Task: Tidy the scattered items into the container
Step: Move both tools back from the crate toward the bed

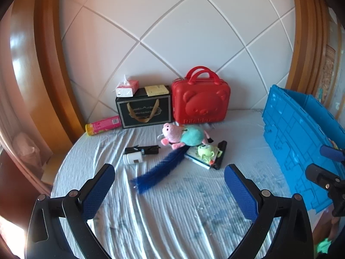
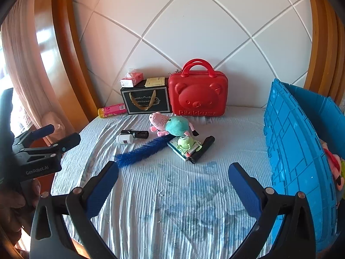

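On the bed (image 1: 172, 215), both grippers are hovering side by side above the sheet, each with its jaws spread wide and holding nothing: the left gripper (image 1: 169, 185) is sitting nearer the wooden frame, the right gripper (image 2: 173, 182) just beside the blue crate (image 2: 297, 151). The crate is standing at the right edge of the bed, with a pink toy (image 2: 333, 168) lying inside it. Ahead of the fingers, the scattered items are lying in a loose cluster: a pig plush (image 1: 183, 136), a blue brush (image 1: 157, 168) reaching toward the left gripper, a white bottle (image 1: 132, 158) touching a black clip (image 1: 142, 150), and a green toy (image 2: 186, 142) resting on a book (image 2: 179, 150) beside a black tube (image 2: 202, 149). Behind them, against the headboard, a red case (image 1: 200, 101) and a black bag (image 1: 144, 110) are standing, a pink can (image 1: 103, 125) lying to their left.
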`<state>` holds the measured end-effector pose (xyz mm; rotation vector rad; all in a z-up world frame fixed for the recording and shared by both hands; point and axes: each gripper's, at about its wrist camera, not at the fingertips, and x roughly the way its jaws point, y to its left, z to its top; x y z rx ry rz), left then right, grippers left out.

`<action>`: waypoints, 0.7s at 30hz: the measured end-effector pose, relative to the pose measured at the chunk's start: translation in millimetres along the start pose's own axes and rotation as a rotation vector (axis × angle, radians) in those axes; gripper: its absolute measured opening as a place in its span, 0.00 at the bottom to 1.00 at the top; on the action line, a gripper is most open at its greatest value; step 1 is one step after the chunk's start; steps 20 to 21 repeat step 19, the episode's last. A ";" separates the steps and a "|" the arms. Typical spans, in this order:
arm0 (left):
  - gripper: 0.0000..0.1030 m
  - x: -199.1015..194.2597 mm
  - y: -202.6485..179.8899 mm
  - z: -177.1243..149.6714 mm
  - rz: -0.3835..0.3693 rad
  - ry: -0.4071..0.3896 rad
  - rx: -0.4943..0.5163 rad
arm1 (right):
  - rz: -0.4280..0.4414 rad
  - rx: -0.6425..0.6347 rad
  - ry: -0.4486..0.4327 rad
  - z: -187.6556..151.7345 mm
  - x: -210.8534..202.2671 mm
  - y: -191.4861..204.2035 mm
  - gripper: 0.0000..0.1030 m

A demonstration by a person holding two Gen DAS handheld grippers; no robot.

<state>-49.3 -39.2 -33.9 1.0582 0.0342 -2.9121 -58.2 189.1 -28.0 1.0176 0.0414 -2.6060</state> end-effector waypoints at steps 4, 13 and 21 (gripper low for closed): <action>1.00 -1.8 7.7 -5.7 -0.017 0.012 -0.007 | -0.005 -0.007 0.006 -3.0 -2.4 11.2 1.00; 1.00 -7.2 19.8 -8.5 -0.026 0.002 -0.045 | 0.008 -0.029 0.012 -7.4 -0.5 22.6 1.00; 1.00 -12.2 22.6 -8.3 0.025 -0.009 -0.084 | 0.017 -0.038 0.016 -6.8 -0.6 23.2 1.00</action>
